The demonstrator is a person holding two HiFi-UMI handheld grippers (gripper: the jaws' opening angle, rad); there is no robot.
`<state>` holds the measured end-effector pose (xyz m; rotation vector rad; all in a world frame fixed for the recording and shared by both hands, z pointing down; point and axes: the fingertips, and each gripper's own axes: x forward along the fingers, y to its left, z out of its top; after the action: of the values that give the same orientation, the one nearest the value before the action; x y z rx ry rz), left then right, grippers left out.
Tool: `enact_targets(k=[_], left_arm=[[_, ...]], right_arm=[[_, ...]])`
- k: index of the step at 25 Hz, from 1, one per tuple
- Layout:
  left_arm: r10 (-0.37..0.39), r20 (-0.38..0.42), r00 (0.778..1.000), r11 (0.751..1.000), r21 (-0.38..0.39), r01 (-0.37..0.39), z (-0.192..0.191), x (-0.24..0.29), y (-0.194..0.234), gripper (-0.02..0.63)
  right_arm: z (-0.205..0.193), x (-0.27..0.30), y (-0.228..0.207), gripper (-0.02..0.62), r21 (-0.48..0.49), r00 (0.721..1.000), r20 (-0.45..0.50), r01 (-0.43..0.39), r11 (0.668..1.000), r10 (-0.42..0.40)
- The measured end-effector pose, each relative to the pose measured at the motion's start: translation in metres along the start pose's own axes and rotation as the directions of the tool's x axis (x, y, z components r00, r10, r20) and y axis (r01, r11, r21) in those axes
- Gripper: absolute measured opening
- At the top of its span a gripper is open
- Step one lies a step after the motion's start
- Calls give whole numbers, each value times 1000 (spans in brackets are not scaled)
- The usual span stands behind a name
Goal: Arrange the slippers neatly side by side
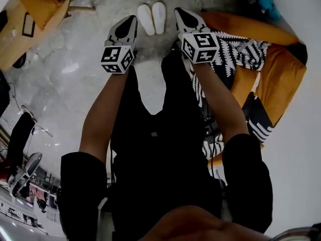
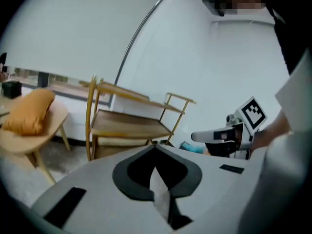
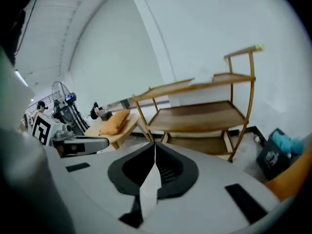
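Two white slippers (image 1: 152, 17) lie side by side on the grey floor at the top of the head view, soles together and toes pointing away. My left gripper (image 1: 131, 19) is raised high above the floor, just left of the pair, shut with nothing between its jaws. My right gripper (image 1: 179, 11) is lifted to the right of the slippers, also shut and empty. In the left gripper view the closed jaws (image 2: 155, 147) point at a wooden shelf. The right gripper view shows its closed jaws (image 3: 154, 147) aimed at the same shelf. Neither gripper view shows the slippers.
A wooden shelf rack (image 2: 131, 123) stands against the white wall. A round chair with an orange cushion (image 1: 40, 4) is at the upper left. An orange seat with a black-and-white patterned cloth (image 1: 241, 51) lies at the right. A blue item (image 3: 285, 145) sits by the wall.
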<state>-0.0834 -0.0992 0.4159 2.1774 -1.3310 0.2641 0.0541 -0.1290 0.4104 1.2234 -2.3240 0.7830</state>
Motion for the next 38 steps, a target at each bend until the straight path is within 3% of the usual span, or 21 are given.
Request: enact_targets(k=[5,8,12,16,19,25,31,38], left_arm=[[-26,191,981,994,108,5,160,-73,-53,15],[-52,295,954,991,132,13,237,-104,-92,15],[-119,409,905,985,165,54,304,-159,-144,15],[-142,528,837,977,210,34,358,-201,-160,15],[-138,588,797,980,197,24,371,-220,-166,15],[-10,618,786,985,139,-97,363,-235,-173,15],[53,592,805,977,134,-163,355,-252,-176,15],[17,547,837,981,151,-119,346,-271,-169,15]], right_arm=[[134,-77,48,34,-83,984,178,2,997,13],[219,-130,57,32,-115,944,330,17,993,22],[286,-207,66,32,-152,887,460,40,988,35],[328,-255,65,32,-170,825,558,12,985,86],[338,-281,57,32,-184,797,593,-4,983,114],[343,-316,34,32,-227,779,607,-24,974,161],[343,-324,26,32,-243,778,599,-53,969,192],[311,-323,43,32,-150,830,530,-113,982,177]])
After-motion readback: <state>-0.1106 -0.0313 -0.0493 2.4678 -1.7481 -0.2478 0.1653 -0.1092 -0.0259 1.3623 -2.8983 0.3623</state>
